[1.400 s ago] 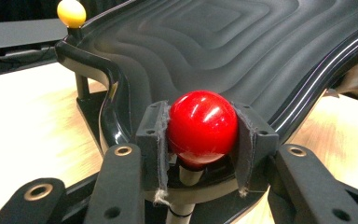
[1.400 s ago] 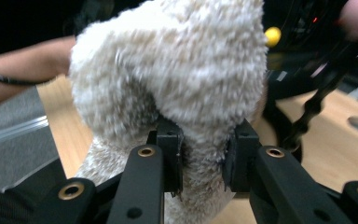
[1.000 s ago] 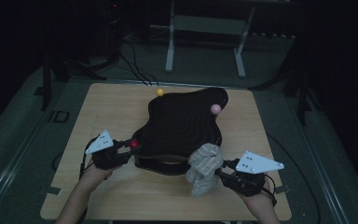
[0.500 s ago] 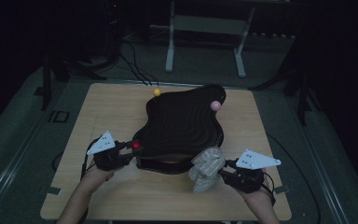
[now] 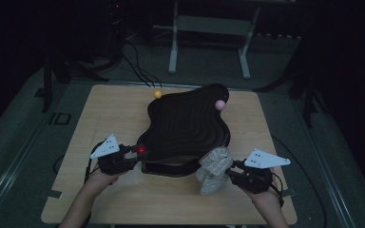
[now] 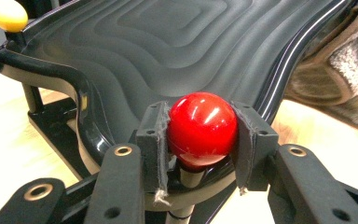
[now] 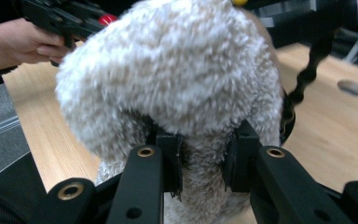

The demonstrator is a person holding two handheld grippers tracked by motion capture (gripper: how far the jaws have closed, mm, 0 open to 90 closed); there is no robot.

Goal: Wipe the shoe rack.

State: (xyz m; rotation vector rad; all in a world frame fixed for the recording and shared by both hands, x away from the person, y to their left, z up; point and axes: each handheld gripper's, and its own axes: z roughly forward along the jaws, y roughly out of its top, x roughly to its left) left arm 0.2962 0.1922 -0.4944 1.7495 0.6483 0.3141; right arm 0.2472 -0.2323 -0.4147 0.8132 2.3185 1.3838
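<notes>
A black wavy tray (image 5: 185,126) on a stand sits mid-table, with ball knobs at its corners. My left gripper (image 5: 132,154) is shut on the red knob (image 6: 201,127) at the tray's near left corner; the red knob (image 5: 142,150) shows as a small dot from above. My right gripper (image 5: 228,172) is shut on a fluffy beige slipper (image 5: 214,168), which hangs against the tray's near right corner. Its fleece (image 7: 177,84) bulges over the jaws, and the right gripper (image 7: 200,161) pinches a fold of it. The slipper's tan edge (image 6: 335,70) lies beside the tray rim.
A yellow knob (image 5: 158,94) and a pink knob (image 5: 220,104) stand at the tray's far corners. The wooden table (image 5: 90,118) has bare surface left of the tray and along the near edge. A metal frame (image 5: 209,28) stands on the floor beyond.
The slipper in my right gripper has shifted slightly toward the tray's near right corner. My left gripper keeps its hold on the red knob.
</notes>
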